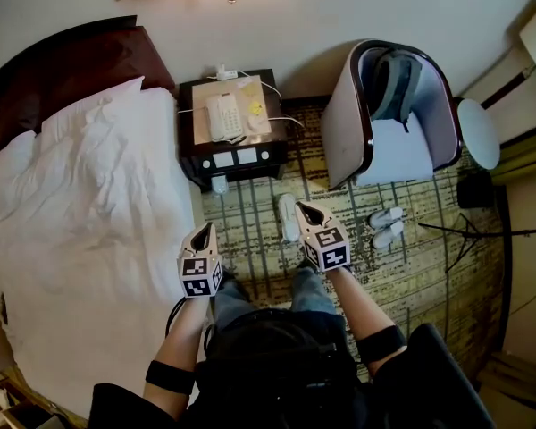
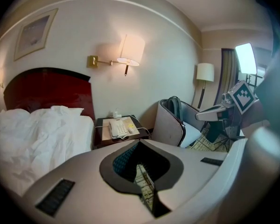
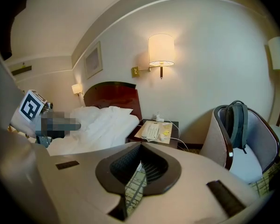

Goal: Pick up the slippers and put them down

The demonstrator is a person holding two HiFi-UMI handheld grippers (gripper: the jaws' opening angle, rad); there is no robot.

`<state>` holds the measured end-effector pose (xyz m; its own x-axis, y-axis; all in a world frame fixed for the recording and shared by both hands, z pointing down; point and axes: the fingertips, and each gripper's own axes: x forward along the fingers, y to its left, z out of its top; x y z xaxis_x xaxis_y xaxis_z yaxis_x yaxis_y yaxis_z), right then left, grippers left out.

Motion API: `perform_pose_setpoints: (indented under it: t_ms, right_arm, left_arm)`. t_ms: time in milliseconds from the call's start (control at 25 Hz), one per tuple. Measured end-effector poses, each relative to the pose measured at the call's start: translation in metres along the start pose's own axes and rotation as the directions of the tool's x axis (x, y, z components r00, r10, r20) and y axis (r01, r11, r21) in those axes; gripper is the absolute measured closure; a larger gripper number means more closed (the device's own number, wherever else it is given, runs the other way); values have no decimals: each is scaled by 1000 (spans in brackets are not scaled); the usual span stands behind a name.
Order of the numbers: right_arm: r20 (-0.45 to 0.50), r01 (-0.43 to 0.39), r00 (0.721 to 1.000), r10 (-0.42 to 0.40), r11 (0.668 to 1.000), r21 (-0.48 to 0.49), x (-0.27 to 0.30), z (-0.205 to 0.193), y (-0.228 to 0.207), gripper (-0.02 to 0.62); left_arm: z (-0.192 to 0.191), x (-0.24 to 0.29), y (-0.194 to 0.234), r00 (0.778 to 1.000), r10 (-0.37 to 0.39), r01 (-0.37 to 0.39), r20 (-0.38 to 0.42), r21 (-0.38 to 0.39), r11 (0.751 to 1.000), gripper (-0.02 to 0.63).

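Both tongs shut tight and empty: left tongs (image 1: 206, 230) and right tongs (image 1: 305, 209) hover over the carpet (image 1: 250, 217). One slipper (image 1: 288, 217) lies just beside the right tongs, and a slipper pair (image 1: 386, 228) lies by the armchair (image 1: 344, 123). Probably lining up, so the jaws must open first.

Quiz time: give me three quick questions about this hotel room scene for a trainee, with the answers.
1. Where does the slipper pair lie? A) on the carpet before the armchair B) on the armchair seat C) on the bed
2. True or false: the left gripper and the right gripper are both shut and empty.
3. Fill in: the nightstand holds a white ____.
Key: 1 A; 2 true; 3 telephone.
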<state>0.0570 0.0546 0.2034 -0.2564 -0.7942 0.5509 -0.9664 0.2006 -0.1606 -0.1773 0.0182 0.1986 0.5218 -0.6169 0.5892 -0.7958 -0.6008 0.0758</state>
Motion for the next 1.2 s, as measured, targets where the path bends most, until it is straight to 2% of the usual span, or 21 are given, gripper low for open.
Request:
perform_pose_setpoints:
  t_ms: [400,720,960,1120,1200]
  right_arm:
    - [-8,2,1000,-2,1000,5,0,-3,-4,592]
    - [-14,31,999,-31,999,15,-4,-14,-7,593]
    - [-54,88,995,-86,995,41,-8,-35,-17,565]
    - [-107,105,989,-98,992,68,-5,-53,-19,559]
    - [-135,120,985,-108,989,84,-2,-68,-22,524]
  left_arm:
    - [1,4,-5,1000,-7,7,0,19,1000,605]
    - [-1,8,-19,999,-49,49,-3,44,998,605]
    - [-4,19,-36,994,-102,103,-26,68,992,605]
    - [-3,32,-51,987,-154,159,-49,122,980,605]
    - [-1,38,-61,981,-185,193,-65,148,970,605]
